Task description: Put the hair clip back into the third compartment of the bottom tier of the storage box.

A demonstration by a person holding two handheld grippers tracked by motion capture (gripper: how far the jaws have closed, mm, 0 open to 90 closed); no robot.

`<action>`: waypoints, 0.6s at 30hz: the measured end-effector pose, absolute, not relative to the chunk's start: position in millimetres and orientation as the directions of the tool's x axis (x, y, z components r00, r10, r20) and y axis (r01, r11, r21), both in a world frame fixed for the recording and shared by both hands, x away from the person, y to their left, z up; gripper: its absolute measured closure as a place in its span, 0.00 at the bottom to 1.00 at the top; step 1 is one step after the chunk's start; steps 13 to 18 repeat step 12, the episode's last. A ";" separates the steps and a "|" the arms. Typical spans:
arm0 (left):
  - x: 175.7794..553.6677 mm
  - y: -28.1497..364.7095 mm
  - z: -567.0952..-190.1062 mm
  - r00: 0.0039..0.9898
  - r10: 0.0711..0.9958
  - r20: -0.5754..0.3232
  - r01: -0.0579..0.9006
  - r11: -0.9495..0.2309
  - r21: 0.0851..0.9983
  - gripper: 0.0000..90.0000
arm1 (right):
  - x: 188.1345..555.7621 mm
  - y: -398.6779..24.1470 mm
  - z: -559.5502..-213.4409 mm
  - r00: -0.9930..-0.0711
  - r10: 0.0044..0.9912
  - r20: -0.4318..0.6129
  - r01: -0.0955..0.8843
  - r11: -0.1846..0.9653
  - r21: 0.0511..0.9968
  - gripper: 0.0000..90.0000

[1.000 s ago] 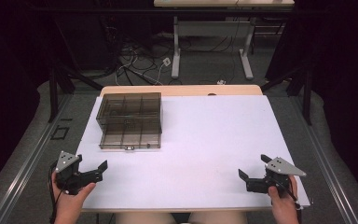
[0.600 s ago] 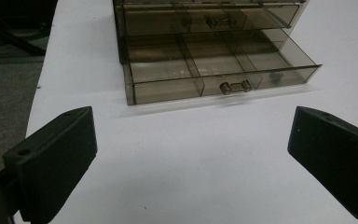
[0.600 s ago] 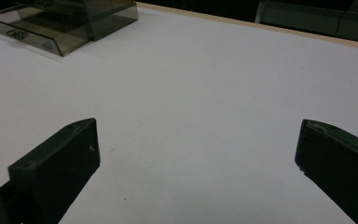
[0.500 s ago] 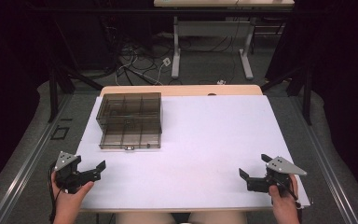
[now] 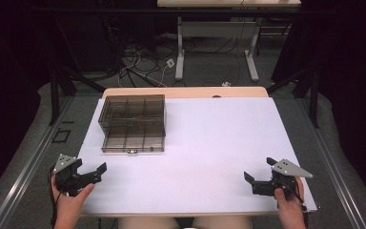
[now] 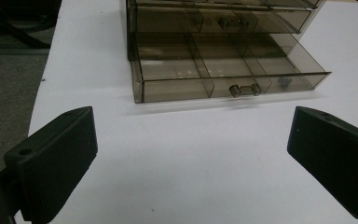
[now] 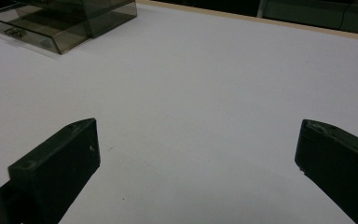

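Observation:
A smoky clear plastic drawer box (image 5: 133,123) stands at the table's back left, its bottom drawer (image 6: 223,77) pulled out toward me and split into compartments, with a small handle (image 6: 244,89) on its front. One small dark item (image 6: 283,82) lies in the drawer's right compartment. My left gripper (image 5: 97,173) is held near the front left edge, open, nothing between its jaws, pointing at the box (image 6: 214,28). My right gripper (image 5: 251,182) is at the front right, open and empty, with the box (image 7: 60,23) far off to its upper left.
The white table surface (image 5: 219,143) stretches between the two grippers, with a wooden strip (image 5: 186,91) along its far edge. Beyond it are desk legs and cables on the floor (image 5: 143,67). A metal rail (image 5: 24,176) runs along the left side.
Both hands have barely moved; the left gripper has shifted slightly. The drawer box has stayed still.

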State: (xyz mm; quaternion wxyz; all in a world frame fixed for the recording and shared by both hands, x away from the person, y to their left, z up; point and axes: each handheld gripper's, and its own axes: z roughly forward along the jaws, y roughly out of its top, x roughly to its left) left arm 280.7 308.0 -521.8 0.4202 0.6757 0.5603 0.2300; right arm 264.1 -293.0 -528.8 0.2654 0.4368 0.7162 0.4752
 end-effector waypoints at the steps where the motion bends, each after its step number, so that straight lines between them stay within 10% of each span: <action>1: 281.0 308.0 -522.1 0.267 0.950 -0.160 0.559 -0.017 0.829 0.02 | 264.2 -293.1 -528.8 -0.478 0.878 0.035 0.373 0.166 0.913 0.00; 18: 279.9 306.8 -521.5 0.272 0.948 -0.165 0.556 -0.015 0.831 0.02 | 265.1 -293.1 -529.6 -0.481 0.876 0.037 0.384 0.173 0.907 0.00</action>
